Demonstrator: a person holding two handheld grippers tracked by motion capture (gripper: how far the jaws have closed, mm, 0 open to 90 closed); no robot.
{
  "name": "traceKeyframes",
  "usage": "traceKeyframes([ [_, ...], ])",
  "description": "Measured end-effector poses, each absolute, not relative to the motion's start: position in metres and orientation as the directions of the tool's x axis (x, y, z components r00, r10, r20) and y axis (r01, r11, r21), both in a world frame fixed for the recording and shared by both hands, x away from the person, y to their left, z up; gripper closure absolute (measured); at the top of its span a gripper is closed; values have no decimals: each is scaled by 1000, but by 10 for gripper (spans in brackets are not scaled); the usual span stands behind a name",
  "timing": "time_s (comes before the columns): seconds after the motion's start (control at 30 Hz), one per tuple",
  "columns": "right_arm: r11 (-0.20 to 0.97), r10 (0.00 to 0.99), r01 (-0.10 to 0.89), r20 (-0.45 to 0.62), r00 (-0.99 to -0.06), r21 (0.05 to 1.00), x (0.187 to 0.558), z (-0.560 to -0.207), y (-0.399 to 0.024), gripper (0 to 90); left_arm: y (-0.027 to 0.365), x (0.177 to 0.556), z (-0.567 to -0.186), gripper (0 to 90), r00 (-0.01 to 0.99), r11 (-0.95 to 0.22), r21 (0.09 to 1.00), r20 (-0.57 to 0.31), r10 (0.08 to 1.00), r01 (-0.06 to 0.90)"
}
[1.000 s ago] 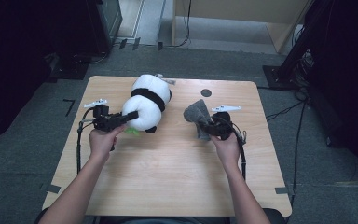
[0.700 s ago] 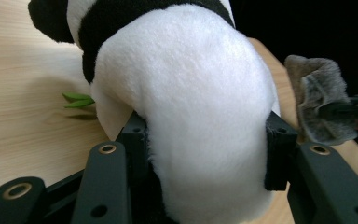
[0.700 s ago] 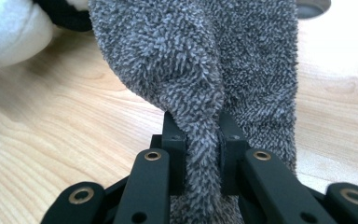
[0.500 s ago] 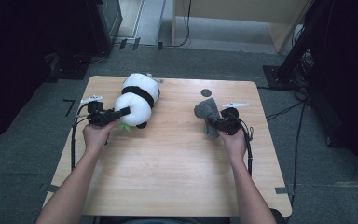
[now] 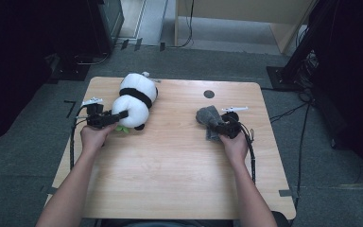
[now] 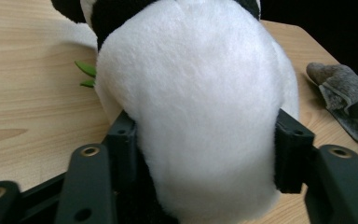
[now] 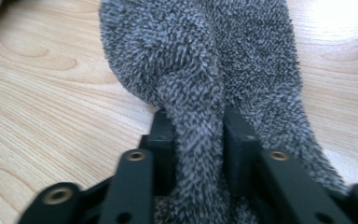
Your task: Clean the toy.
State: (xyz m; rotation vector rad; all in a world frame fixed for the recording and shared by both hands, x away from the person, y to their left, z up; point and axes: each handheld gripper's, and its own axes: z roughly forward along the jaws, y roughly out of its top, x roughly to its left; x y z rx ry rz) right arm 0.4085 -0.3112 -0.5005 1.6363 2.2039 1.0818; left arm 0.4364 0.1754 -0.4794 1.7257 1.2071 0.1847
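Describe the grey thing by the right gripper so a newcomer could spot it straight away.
On the wooden table, look at its right half, below the round black hole. There lies a fuzzy grey cloth, a fold of it between the right gripper. Unlike the white-and-black panda plush at left, it is flat and grey.

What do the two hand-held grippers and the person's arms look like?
The left hand-held gripper and the right hand-held gripper are black, each with two flat jaws showing round brass-coloured bolt holes. Each carries a small pale plate on top and trails a black cable. The forearms are bare, with no sleeves visible.

tongs (image 5: 123, 115): black, two-jaw | screws: brass-ringed | cables: black | forearms: bare
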Motion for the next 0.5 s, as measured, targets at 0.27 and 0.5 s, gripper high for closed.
traceKeyframes([
  [0.27,129,892,733,244,-380,668,409,-501,-309,438,173,436,-479,205,518,-62,787,-342,784,614],
  [0.5,140,901,730,219,-373,669,407,-497,-308,390,173,435,-474,163,526,-94,774,-330,784,626],
])
